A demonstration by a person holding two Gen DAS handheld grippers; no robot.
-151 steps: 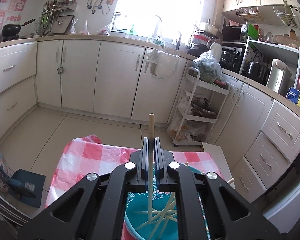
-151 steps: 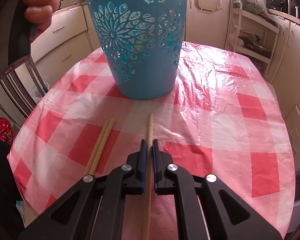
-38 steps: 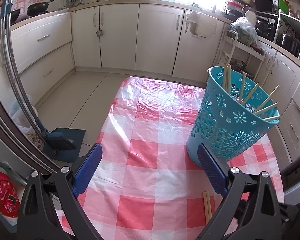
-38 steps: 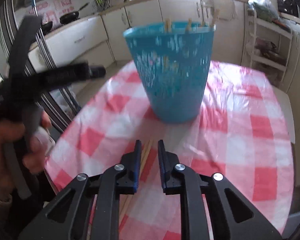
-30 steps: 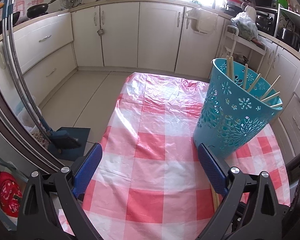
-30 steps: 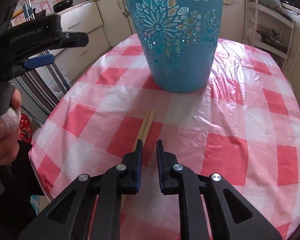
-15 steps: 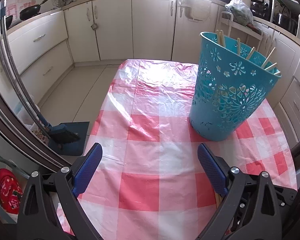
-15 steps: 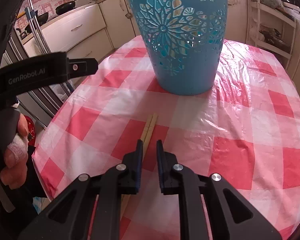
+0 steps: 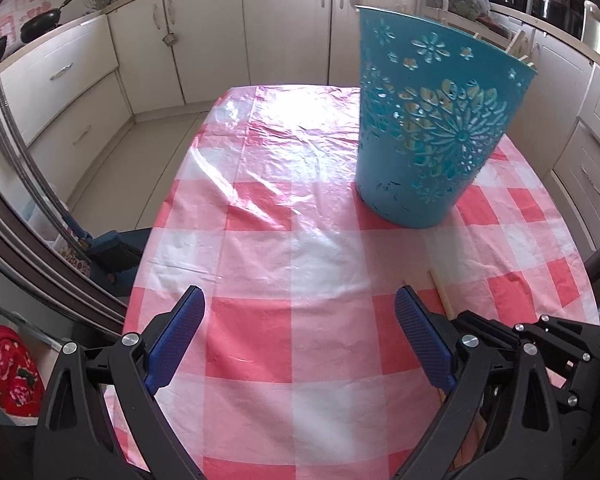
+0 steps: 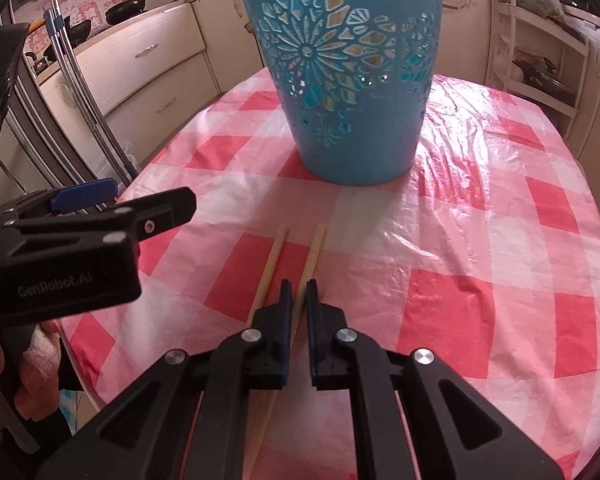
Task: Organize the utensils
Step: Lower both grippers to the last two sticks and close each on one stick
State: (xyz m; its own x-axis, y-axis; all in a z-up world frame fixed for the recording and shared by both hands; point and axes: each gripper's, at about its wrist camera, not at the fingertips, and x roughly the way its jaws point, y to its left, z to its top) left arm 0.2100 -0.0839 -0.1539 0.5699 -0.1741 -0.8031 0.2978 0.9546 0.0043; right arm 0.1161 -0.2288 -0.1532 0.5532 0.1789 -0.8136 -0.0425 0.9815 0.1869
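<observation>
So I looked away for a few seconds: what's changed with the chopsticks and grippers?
The right gripper has closed on one of the paired chopsticks, splitting it from the other chopstick. The left gripper dropped its chopstick into the blue basket, opened, and came down toward the table. The basket stayed put.

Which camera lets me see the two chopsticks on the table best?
The right wrist view: both chopsticks lie in the middle on the checked cloth, one pinched in the right claw. The left wrist view shows just a short piece behind its own claw's finger.
</observation>
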